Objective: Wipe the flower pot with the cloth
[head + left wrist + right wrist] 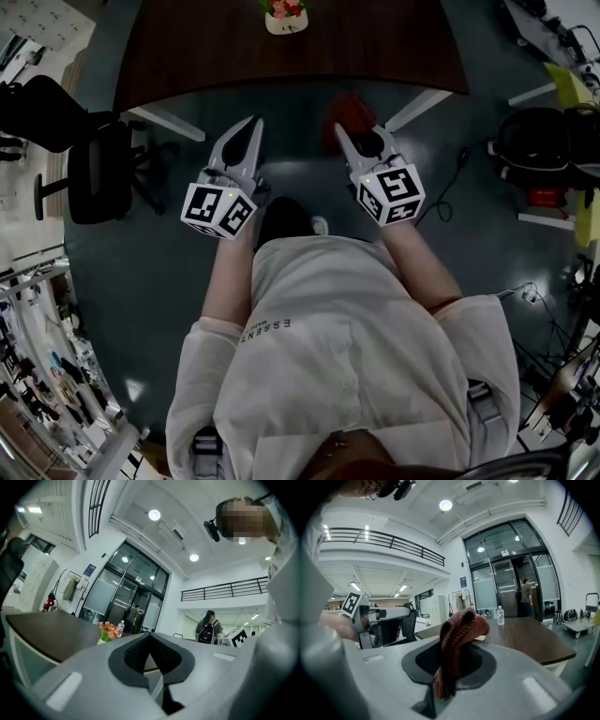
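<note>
1. Floor (281, 197): dark grey-blue. I stand on it and face the table.

2. Table (281, 56): dark brown top on white legs. It runs across the top of the head view, ahead of both my grippers. Neither gripper touches it.

3. Office chair (94, 159): black, near the table's left end, well apart from my left side.

4. Left gripper (254, 122): I hold it out in front of my body, short of the table's near edge. In the left gripper view my two fingers (136, 653) are pressed together tip to tip, with nothing between them.

5. Right gripper (361, 133): it is beside the left one and apart from it, also short of the table edge. My fingers here are clamped on the cloth.

6. Cloth (461, 625): reddish-brown knit, bunched. One part stands up above the pads and a fold hangs below them. In the head view it shows as a red clump (354, 111) at the jaw tips.

7. Flower pot (285, 22): small and white, with pink and red flowers. It stands upright on the far part of the table, near the middle, well apart from both grippers and from the cloth. The left gripper view shows it (108, 633) just left of my closed tips.

8. Water bottle (500, 615): clear, upright on the table.
</note>
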Tool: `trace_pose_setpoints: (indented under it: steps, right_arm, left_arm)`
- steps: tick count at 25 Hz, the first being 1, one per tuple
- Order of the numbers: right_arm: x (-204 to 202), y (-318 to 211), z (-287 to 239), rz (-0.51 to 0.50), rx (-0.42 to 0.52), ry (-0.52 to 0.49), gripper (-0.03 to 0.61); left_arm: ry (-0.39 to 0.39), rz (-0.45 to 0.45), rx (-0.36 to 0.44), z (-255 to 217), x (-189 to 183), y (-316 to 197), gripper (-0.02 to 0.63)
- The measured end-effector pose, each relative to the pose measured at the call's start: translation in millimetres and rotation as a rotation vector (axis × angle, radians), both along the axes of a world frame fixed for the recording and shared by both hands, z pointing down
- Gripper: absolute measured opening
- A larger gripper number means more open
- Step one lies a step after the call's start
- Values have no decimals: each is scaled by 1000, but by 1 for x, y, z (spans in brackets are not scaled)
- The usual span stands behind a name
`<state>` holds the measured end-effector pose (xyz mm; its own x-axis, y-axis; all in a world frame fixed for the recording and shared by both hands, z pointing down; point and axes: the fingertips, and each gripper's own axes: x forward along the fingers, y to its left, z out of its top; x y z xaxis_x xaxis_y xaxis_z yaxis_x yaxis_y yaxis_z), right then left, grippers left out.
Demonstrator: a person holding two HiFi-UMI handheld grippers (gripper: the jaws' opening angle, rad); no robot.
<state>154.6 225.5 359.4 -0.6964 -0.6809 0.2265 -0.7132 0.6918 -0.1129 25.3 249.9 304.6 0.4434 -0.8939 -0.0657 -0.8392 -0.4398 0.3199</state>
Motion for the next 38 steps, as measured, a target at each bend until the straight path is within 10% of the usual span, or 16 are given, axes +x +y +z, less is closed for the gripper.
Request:
trace_pose_setpoints:
  steps: [7,24,38]
  right_arm:
    - [-5,-30,17,-5,-47,18,51]
    - [-61,-245,73,106,-211,116,51]
    - [-97,-278,153,33,-528,169,52]
  left_arm:
    - [112,8,-60,14,-10,-33,12]
    - [-145,104,-201,94,-84,-268,12]
    - [-298,329,-349,173,-50,-353,12]
